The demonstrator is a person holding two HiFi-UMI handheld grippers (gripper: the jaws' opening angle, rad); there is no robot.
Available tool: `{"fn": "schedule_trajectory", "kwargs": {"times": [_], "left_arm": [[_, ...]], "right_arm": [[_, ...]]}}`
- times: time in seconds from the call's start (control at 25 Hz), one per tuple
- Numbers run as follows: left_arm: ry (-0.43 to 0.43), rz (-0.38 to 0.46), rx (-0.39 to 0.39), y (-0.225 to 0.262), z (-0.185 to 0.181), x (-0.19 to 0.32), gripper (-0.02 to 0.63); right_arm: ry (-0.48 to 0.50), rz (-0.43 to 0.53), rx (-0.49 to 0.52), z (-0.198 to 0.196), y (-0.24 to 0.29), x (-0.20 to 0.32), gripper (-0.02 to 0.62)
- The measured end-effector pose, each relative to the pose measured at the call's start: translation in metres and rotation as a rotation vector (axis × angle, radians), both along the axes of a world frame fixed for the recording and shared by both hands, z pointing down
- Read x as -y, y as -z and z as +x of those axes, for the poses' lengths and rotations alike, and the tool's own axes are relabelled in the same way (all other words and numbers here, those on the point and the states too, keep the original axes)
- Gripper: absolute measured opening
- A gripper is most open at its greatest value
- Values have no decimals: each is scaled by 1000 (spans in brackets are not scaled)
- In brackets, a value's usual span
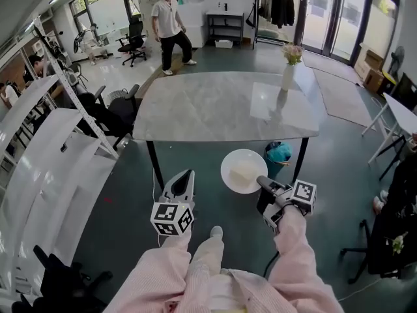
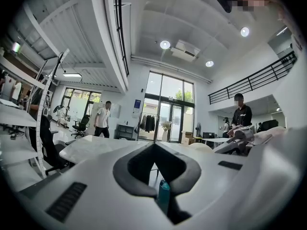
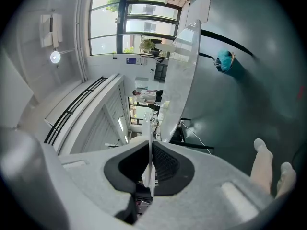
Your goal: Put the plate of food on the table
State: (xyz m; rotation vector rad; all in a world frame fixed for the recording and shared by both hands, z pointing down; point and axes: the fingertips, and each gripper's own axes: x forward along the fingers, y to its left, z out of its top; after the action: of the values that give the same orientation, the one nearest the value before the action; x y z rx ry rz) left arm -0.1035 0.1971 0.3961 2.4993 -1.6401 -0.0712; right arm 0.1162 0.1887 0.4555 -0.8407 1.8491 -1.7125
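Note:
A white plate [image 1: 242,170] with a pale slab of food on it hangs level above the dark floor, just short of the marble table's [image 1: 221,106] near edge. My right gripper [image 1: 262,182] is shut on the plate's right rim. In the right gripper view the plate [image 3: 149,128] shows edge-on as a thin white line pinched between the dark pads, with the table [image 3: 184,66] beyond it. My left gripper [image 1: 187,173] is to the left of the plate, shut and holding nothing. In the left gripper view the left gripper [image 2: 153,145] looks across to the table [image 2: 91,147].
A white vase with flowers [image 1: 288,75] stands at the table's right end. A teal bin [image 1: 279,152] sits under the table near its right leg. White shelving [image 1: 39,149] and black office chairs [image 1: 98,109] line the left. A person [image 1: 171,28] walks beyond the table.

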Motion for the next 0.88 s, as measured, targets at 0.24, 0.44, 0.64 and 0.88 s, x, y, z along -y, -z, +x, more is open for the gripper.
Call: {"fn": "schedule_trajectory", "kwargs": {"times": [0.24, 0.44, 0.64, 0.88], "left_arm": [[-15, -14, -14, -8, -7, 80, -5], [-36, -27, -17, -4, -12, 148, -5], [-61, -46, -28, -10, -22, 209, -5], [-100, -78, -32, -24, -19, 253, -5]], "right_arm": [[-15, -15, 13, -10, -9, 72, 17], [-32, -32, 30, -17, -8, 132, 17], [-55, -42, 34, -28, -12, 187, 17], [-78, -49, 41, -32, -16, 229, 17]]}}
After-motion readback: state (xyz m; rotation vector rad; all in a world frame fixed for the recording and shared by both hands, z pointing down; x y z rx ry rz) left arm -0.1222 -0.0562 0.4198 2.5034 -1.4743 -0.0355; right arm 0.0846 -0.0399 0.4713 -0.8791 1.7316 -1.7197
